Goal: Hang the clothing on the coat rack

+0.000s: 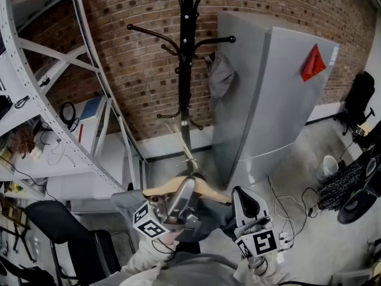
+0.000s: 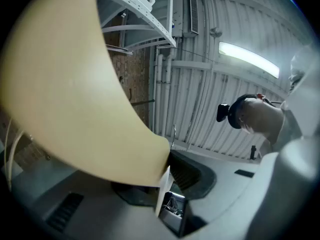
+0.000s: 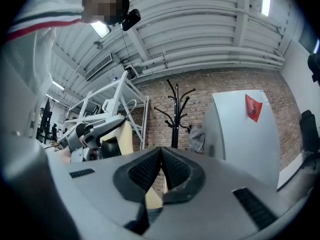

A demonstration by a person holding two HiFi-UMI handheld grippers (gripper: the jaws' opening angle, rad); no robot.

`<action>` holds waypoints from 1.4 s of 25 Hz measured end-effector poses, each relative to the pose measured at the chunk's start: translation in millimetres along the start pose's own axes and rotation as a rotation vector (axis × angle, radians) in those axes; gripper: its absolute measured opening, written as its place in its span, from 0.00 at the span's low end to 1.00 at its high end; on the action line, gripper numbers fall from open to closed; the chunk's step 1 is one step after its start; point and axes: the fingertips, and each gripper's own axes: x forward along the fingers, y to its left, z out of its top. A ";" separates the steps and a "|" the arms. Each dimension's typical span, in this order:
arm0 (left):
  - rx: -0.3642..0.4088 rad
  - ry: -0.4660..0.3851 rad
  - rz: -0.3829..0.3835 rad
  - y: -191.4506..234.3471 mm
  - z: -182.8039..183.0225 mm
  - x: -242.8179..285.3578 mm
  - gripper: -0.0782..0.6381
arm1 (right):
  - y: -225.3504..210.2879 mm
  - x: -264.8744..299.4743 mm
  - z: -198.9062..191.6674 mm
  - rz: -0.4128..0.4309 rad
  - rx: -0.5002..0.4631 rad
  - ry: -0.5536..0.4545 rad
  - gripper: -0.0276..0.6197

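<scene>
Two grippers, one load. Left gripper (image 1: 186, 188): jaws clamped on the wooden hanger (image 1: 159, 190) near its middle. The hanger's long axis lies crosswise before the person, with grey clothing (image 1: 127, 202) draped beneath. Right gripper (image 1: 243, 195): jaws closed tip to tip, nothing seen between them, just beside the hanger's right end. Coat rack (image 1: 187, 52): upright, ahead of and above both grippers, well apart. A grey garment (image 1: 220, 76) occupies one right-hand hook. The left gripper, as carrier, appears closer to the pole's line.
</scene>
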 end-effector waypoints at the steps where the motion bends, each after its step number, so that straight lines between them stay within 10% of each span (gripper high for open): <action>1: -0.003 0.003 -0.003 9.8 3.4 3.4 0.24 | -3.5 9.3 -1.7 -0.006 -0.003 -0.003 0.08; 20: -0.061 0.068 -0.127 181.1 84.3 80.4 0.25 | -56.8 204.4 -19.8 -0.175 -0.049 -0.037 0.08; 35: -0.083 0.053 -0.173 218.2 104.6 110.1 0.24 | -74.9 249.7 -17.8 -0.216 -0.097 -0.012 0.08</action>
